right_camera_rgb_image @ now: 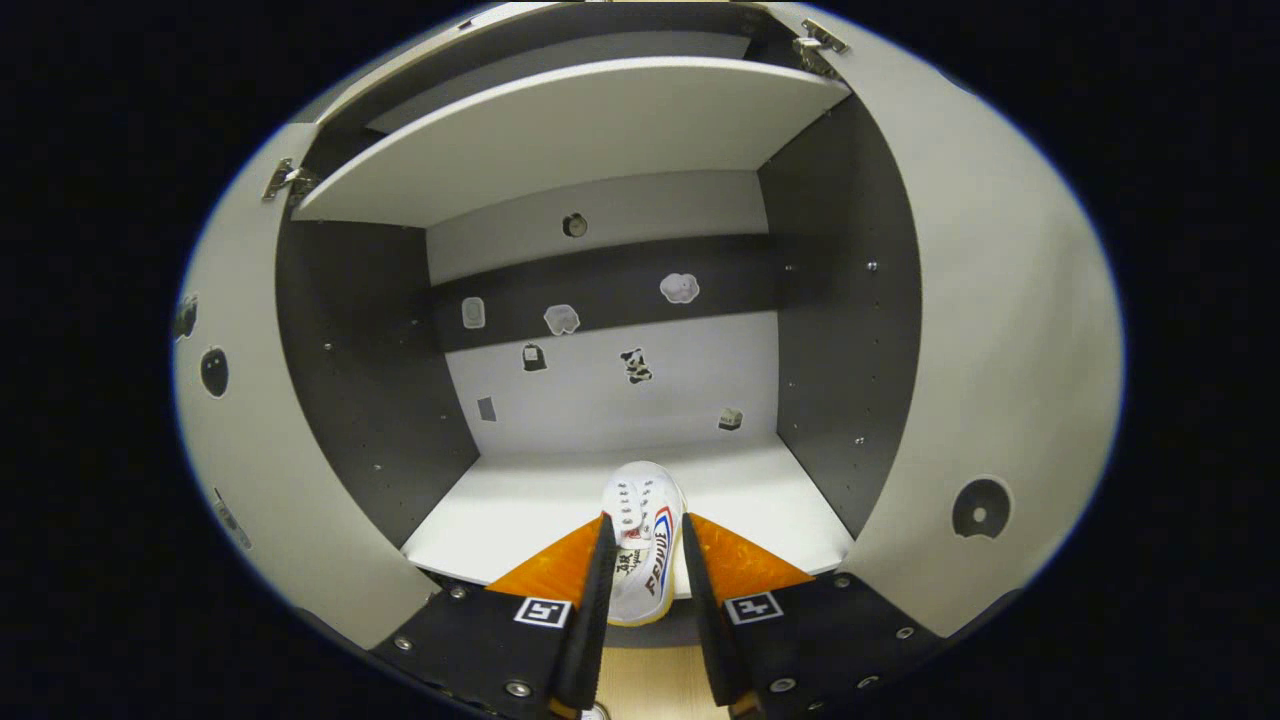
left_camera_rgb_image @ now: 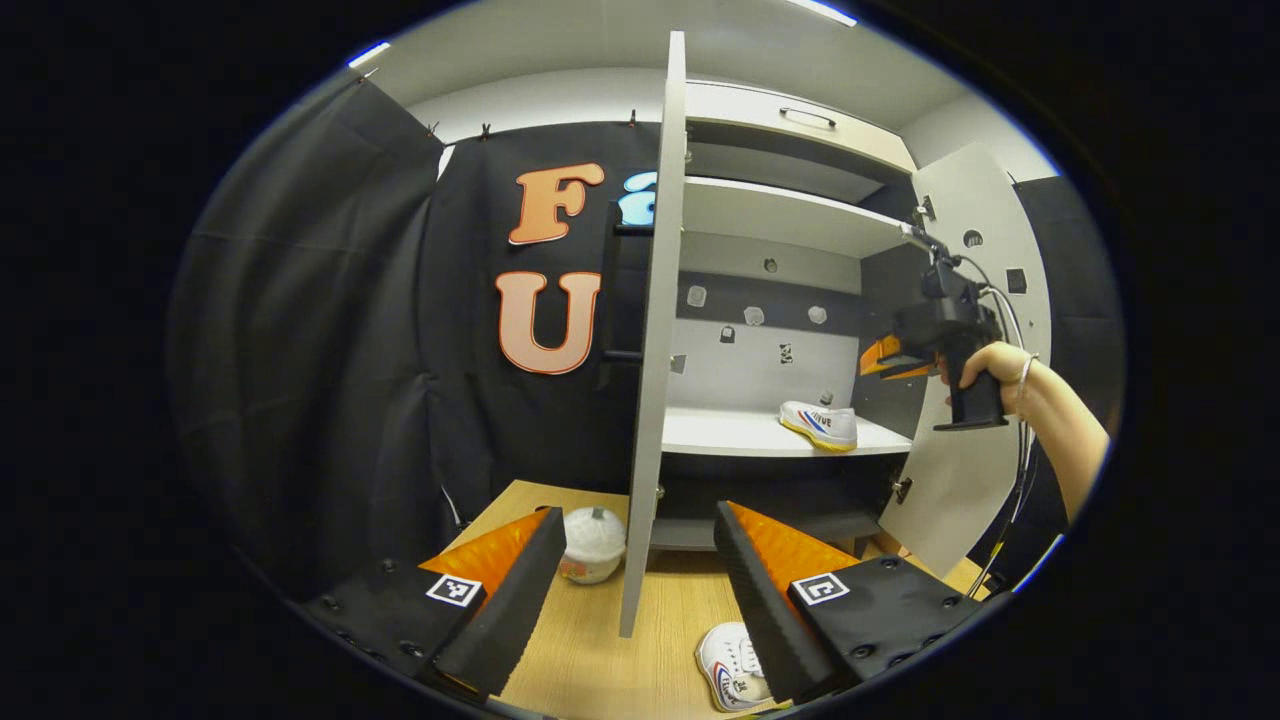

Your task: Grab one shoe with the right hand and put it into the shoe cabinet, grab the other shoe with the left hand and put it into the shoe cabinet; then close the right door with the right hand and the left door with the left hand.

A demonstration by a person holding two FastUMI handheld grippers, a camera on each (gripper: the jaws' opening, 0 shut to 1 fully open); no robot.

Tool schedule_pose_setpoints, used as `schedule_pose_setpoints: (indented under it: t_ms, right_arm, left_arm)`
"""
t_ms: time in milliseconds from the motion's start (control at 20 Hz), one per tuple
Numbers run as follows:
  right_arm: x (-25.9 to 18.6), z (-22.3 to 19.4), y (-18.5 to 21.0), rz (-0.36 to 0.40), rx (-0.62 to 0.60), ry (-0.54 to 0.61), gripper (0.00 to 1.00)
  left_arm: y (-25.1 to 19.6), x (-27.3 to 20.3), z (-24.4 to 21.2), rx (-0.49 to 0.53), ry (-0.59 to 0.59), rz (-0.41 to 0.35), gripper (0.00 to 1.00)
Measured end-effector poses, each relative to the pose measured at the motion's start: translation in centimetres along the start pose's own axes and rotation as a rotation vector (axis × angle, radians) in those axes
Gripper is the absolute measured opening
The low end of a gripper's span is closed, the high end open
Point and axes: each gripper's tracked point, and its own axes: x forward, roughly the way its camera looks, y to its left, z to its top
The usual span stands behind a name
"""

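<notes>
The shoe cabinet [left_camera_rgb_image: 790, 215] stands on a wooden worktop [left_camera_rgb_image: 590, 650] with both doors swung open. In the left gripper view the left door [left_camera_rgb_image: 655, 330] is seen edge-on, just in front of the left claw [left_camera_rgb_image: 640, 580], and it hides part of the cabinet's inside. The fingers of this claw are spread wide, and nothing is held between them. Near the left finger, a small round white thing [left_camera_rgb_image: 592, 543] sits on the worktop beside the bottom of the door; what it is cannot be told. The second shoe [left_camera_rgb_image: 733, 668] lies on the worktop at the lower edge of this view, partly covered by the claw's right finger and cut off by the edge.

The first shoe [right_camera_rgb_image: 645, 540] rests on the white shelf [right_camera_rgb_image: 520, 510] inside the cabinet, near the front edge. In the right gripper view it is seen between the fingers of the right claw [right_camera_rgb_image: 645, 585], which are set narrow on both sides of it. Whether both fingers really press on the shoe cannot be told here. In the left gripper view this claw [left_camera_rgb_image: 885, 357] is seen farther off, held by a hand [left_camera_rgb_image: 985, 365] in front of the right door [left_camera_rgb_image: 985, 300], apart from the shoe.

Small stickers [right_camera_rgb_image: 560, 320] are fixed on the back wall; their pictures are too small to make out.
</notes>
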Motion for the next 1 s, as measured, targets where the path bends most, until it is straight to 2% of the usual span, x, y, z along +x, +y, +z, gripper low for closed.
schedule_pose_setpoints:
  t_ms: [200, 250, 300, 450, 600, 750, 850, 1000]
  right_arm:
    - [-5.8, -0.5, 0.2, 0.014, -0.018, -0.053, 0.54]
    - [-7.1, -0.5, 0.0, 0.008, -0.025, -0.066, 0.58]
    - [-8.2, -0.7, -0.2, 0.006, -0.034, -0.076, 0.63]
    - [-11.4, -1.3, -0.7, 0.005, -0.057, -0.091, 0.71]
    - [-13.8, -1.7, -1.3, -0.006, -0.079, -0.128, 0.81]
    - [-15.8, -1.8, -2.8, -0.036, -0.101, -0.157, 0.87]
    - [-15.9, -1.7, -3.3, -0.068, -0.138, -0.178, 0.91]
    - [-17.1, -1.9, -3.8, -0.074, -0.153, -0.188, 0.92]
  left_arm:
    - [-1.5, -0.4, -2.3, -0.024, 0.04, -0.037, 0.94]
    - [-1.8, -0.5, -2.9, -0.026, 0.056, -0.042, 0.97]
    - [-2.1, -0.6, -3.9, -0.033, 0.077, -0.051, 0.97]
    - [-2.9, -0.6, -6.7, -0.074, 0.143, -0.077, 0.99]
    - [-3.3, -0.1, -10.6, -0.084, 0.219, -0.072, 0.97]
    - [-4.4, 0.5, -14.8, -0.067, 0.3, -0.083, 0.99]
    - [-5.3, 0.9, -18.0, -0.023, 0.365, -0.086, 0.97]
    - [-7.5, 1.3, -22.1, -0.013, 0.458, -0.129, 0.98]
